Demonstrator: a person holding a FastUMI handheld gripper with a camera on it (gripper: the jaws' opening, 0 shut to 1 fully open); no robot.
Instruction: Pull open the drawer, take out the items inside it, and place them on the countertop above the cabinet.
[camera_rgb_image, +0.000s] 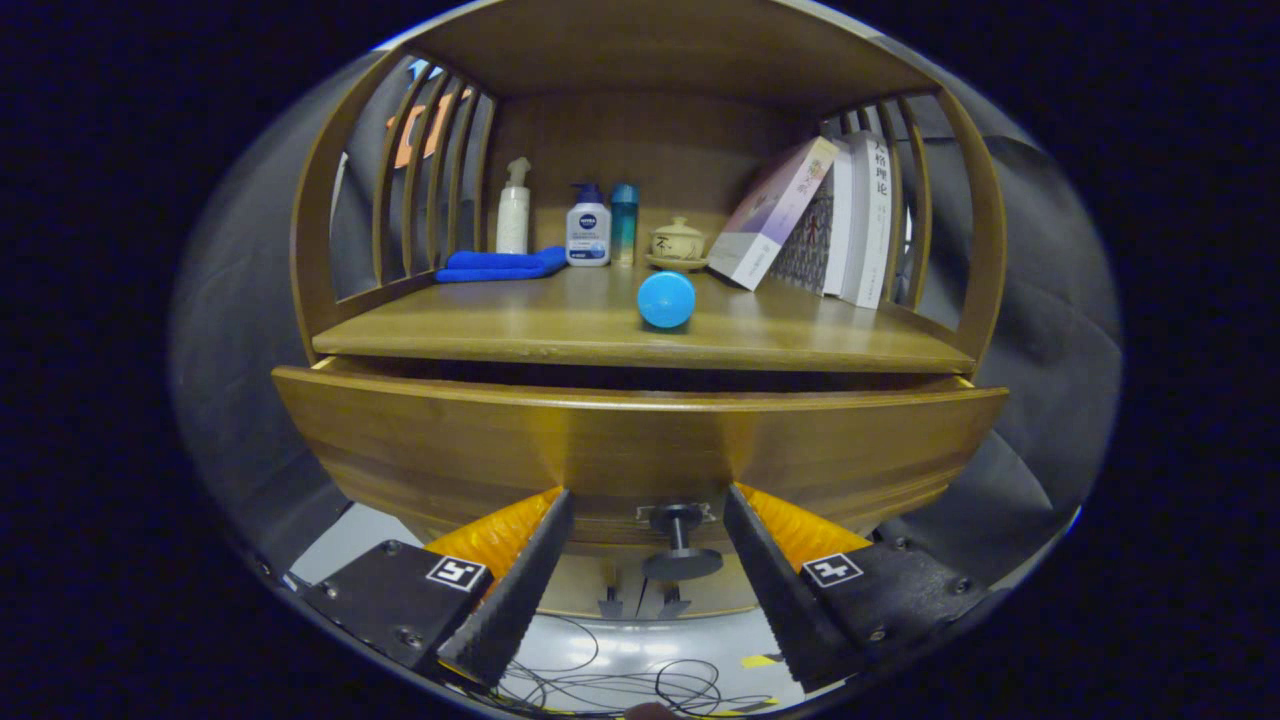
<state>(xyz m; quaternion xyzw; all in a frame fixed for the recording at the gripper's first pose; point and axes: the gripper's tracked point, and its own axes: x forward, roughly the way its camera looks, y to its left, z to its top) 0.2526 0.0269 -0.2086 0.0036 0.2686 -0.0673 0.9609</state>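
Note:
A wooden cabinet drawer (640, 450) stands slightly pulled out, a dark gap showing between its top edge and the countertop (560, 335) above. Its small dark round knob (680, 548) sticks out of the drawer front, low down, between my fingers. My gripper (645, 495) is open, its two black fingers (520, 590) spread to either side of the knob without touching it, tips near the drawer front. The inside of the drawer is hidden. A blue ball (666, 299) rests on the countertop near its middle.
At the back of the countertop stand a white pump bottle (513, 208), a lotion bottle (588, 228), a teal tube (624, 222) and a small lidded pot (677, 243). A folded blue cloth (500, 266) lies left. Books (830, 220) lean at the right. Cables (620, 685) lie on the floor below.

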